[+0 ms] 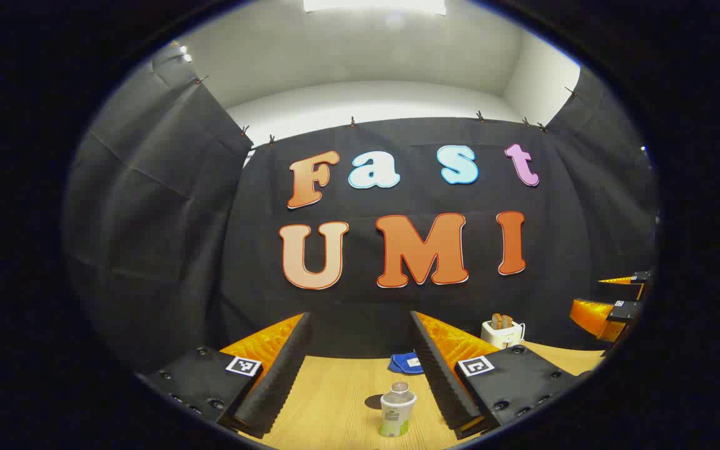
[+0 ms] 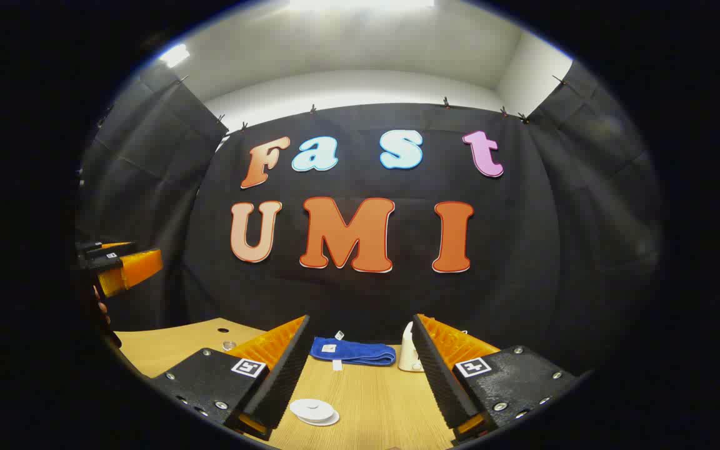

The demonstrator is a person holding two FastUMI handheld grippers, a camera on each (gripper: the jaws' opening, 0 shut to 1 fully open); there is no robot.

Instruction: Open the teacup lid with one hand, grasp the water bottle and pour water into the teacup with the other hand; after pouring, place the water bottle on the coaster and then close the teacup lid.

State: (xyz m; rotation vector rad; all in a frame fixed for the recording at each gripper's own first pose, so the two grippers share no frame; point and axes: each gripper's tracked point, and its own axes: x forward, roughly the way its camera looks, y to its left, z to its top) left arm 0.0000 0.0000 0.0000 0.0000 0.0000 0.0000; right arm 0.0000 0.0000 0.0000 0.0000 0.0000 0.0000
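A small clear water bottle [image 1: 397,409] with a pale label stands upright on the wooden table [image 1: 335,400], low in the left gripper view. It sits between the wide-apart fingers of my left gripper [image 1: 360,315], nearer the right finger and touching neither. My right gripper [image 2: 360,319] is also open, with nothing between its fingers. A flat white round disc [image 2: 314,411], which looks like the coaster, lies on the table [image 2: 372,400] by its left finger. Each gripper appears at the edge of the other's view: the right gripper [image 1: 616,307] and the left gripper [image 2: 119,262].
A folded blue cloth [image 2: 352,351] [image 1: 407,362] lies at the back of the table by the wall. A white toaster-like object [image 1: 502,331] stands at the back right. Another white object [image 2: 408,356] stands half hidden behind my right gripper's right finger.
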